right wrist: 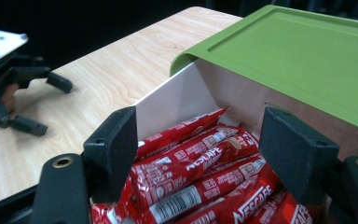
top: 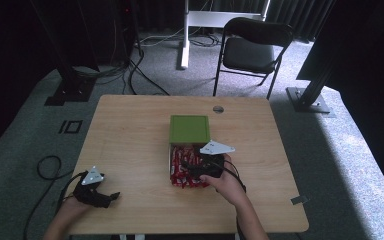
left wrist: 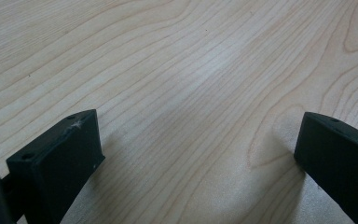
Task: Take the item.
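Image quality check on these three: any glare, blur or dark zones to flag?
High view: soft and low-res, black curtains swallow the corners, a daylight patch brightens the floor at right. Left gripper view: pale sheen on the table, jaws near the lens soft. Right gripper view: red sachets sharp enough to read print, background black, green lid evenly lit.

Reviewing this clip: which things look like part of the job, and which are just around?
In play:
right gripper, open over the box
red Nescafe sachets
white box
green lid

Just around:
left gripper, open on bare table
folding chair
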Demonstrator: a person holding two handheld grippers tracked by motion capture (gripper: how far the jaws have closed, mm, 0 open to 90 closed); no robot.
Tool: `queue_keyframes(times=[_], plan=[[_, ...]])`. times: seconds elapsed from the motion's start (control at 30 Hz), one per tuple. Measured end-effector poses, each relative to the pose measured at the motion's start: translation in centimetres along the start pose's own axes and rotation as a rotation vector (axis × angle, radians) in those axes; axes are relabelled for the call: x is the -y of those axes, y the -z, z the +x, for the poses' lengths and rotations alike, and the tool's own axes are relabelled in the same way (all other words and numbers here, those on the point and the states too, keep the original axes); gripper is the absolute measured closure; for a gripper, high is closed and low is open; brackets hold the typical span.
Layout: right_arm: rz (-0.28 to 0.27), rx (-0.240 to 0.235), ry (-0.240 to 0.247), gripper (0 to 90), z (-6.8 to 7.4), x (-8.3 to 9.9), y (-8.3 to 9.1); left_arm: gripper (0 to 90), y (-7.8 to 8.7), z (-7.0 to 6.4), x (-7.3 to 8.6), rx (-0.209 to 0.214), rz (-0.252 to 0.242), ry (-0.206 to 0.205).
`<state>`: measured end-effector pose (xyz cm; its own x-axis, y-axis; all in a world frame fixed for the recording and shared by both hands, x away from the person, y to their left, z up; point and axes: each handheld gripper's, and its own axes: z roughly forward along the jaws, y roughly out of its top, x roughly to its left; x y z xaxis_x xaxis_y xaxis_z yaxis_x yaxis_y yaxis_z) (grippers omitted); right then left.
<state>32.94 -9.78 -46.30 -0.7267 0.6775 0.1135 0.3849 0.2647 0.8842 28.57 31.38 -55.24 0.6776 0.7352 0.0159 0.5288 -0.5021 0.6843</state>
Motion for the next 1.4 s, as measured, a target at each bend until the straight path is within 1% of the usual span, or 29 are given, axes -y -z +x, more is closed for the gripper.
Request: queue_keyframes(times=[0.07,0.1,0.13,0.17,0.2,0.23,0.27,0.3,0.37,0.4,0.43,0.47,0.5,0.53,0.6,0.63,0.73,0.77,0.87,0.9,0.97,1.0,1.03,1.07,1.1,1.17,1.2,1.3,1.4], plan=[[0.003,0.036,-0.005,27.9,0.2,-0.1,-0.3,1.5,0.0,0.0,0.0,0.000,0.000,0.000],[0.003,0.036,-0.005,27.9,0.2,-0.1,-0.3,1.5,0.0,0.0,0.0,0.000,0.000,0.000],[-0.001,0.059,-0.005,27.9,0.3,-0.2,-0.4,1.5,0.0,0.0,0.0,0.000,0.000,0.000],[-0.003,0.078,-0.025,30.8,0.3,-0.2,-0.7,1.5,0.0,0.0,0.0,0.000,0.000,-0.001],[0.004,0.075,-0.048,33.9,0.3,-0.2,-0.8,1.5,0.0,0.0,0.0,0.000,0.000,-0.001],[0.028,0.074,-0.073,34.3,0.3,-0.1,-0.9,1.5,0.0,0.0,0.0,0.000,0.000,-0.001],[0.028,0.074,-0.073,34.3,0.3,-0.1,-0.9,1.5,0.0,0.0,0.0,0.000,0.000,-0.001],[0.034,0.071,-0.094,34.6,0.4,-0.1,-1.1,1.5,0.0,0.0,0.0,0.000,0.000,-0.001],[0.027,0.067,-0.104,36.2,0.4,0.0,-1.2,1.5,0.0,0.0,0.0,0.000,0.000,-0.001],[0.016,0.100,-0.125,40.7,0.6,0.0,-1.5,1.5,0.0,0.0,0.0,0.000,0.000,-0.001],[0.016,0.100,-0.125,40.7,0.6,0.0,-1.5,1.5,0.0,0.0,0.0,0.000,0.000,-0.001],[0.021,0.102,-0.152,45.0,0.8,0.0,-1.7,1.5,0.0,0.0,0.0,0.000,0.000,-0.001],[0.021,0.102,-0.152,45.0,0.8,0.0,-1.7,1.5,0.0,0.0,0.0,0.000,0.000,-0.001],[0.024,0.100,-0.218,49.2,0.9,-0.1,-1.8,1.5,0.0,0.0,0.0,0.000,0.000,-0.001],[0.056,0.114,-0.231,53.7,1.0,-0.2,-2.0,1.5,0.0,0.0,0.0,0.000,0.000,-0.001],[0.054,0.111,-0.248,55.1,1.0,-0.3,-2.2,1.5,0.0,0.0,0.0,0.000,0.000,-0.001],[0.076,0.130,-0.242,57.7,1.0,-0.4,-2.5,1.5,0.0,0.0,0.0,0.000,0.000,-0.001],[0.092,0.154,-0.255,61.6,0.9,-0.4,-2.9,1.5,0.0,0.0,0.0,0.000,0.000,-0.001],[0.125,0.157,-0.276,65.1,0.8,-0.2,-3.5,1.5,0.0,0.0,0.0,0.000,0.000,-0.002],[0.137,0.148,-0.274,65.1,0.9,-0.1,-3.7,1.5,0.0,0.0,0.0,0.000,0.001,-0.002],[0.161,0.180,-0.253,66.6,1.0,0.1,-4.0,1.5,0.0,0.0,0.0,0.000,0.001,-0.002],[0.165,0.180,-0.267,66.5,1.0,0.1,-4.1,1.5,0.0,0.0,0.0,0.000,0.001,-0.002],[0.175,0.188,-0.253,66.4,1.0,0.2,-4.3,1.5,0.0,0.0,0.0,0.000,0.001,-0.002],[0.175,0.188,-0.253,66.4,1.0,0.2,-4.3,1.5,0.0,0.0,0.0,0.000,0.001,-0.002],[0.206,0.205,-0.227,65.1,1.1,0.2,-4.5,1.5,0.0,0.0,0.0,0.000,0.001,-0.002],[0.219,0.223,-0.200,63.6,1.3,0.4,-4.9,1.5,0.0,0.0,0.0,0.000,0.001,-0.002],[0.231,0.232,-0.198,65.2,1.3,0.5,-5.1,1.5,0.0,0.0,0.0,0.000,0.001,-0.002],[0.235,0.243,-0.197,67.7,1.3,0.5,-5.3,1.5,0.0,0.0,0.0,0.000,0.001,-0.002],[0.245,0.250,-0.170,76.8,1.3,0.4,-5.4,1.5,0.0,0.0,0.0,0.000,0.001,-0.002]])
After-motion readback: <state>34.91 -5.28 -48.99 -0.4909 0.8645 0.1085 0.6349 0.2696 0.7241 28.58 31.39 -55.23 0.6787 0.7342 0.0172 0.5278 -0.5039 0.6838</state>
